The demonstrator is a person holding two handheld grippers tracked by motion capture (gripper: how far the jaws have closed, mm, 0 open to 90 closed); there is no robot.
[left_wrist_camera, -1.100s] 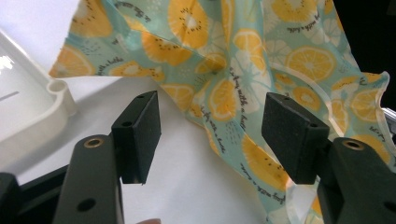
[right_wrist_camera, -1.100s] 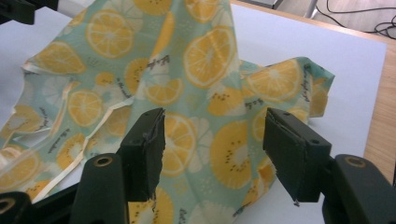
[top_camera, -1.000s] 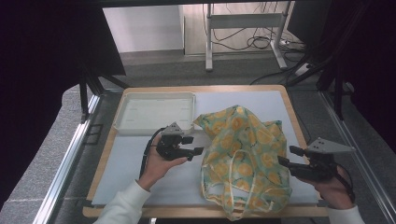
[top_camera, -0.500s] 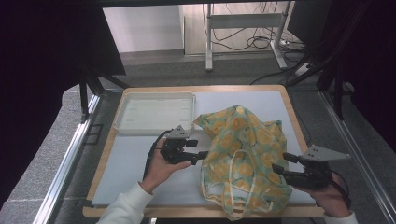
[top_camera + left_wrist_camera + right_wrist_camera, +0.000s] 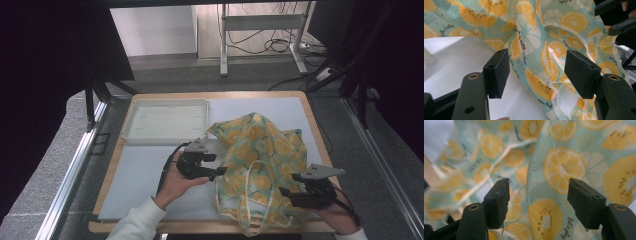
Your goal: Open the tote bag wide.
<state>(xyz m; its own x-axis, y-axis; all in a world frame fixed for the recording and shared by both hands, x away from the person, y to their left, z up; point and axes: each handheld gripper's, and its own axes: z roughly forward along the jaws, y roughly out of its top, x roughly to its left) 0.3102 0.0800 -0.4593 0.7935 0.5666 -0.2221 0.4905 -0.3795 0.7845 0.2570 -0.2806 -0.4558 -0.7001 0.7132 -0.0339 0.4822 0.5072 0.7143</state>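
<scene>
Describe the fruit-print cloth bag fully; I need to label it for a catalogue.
The bag is thin, soft fabric, mint green printed with orange and kiwi slices and small black lettering. It lies crumpled in loose folds on the pale mat, right of the white tray, with strap-like bands near its front edge. The left gripper is at its left edge and the right gripper over its front right part, both with jaws apart, neither pinching it.

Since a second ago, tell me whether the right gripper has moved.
Yes. In the high view the right gripper has shifted left and toward the near edge of the wooden board, onto the fruit-print bag; its jaws have just been opening.
</scene>
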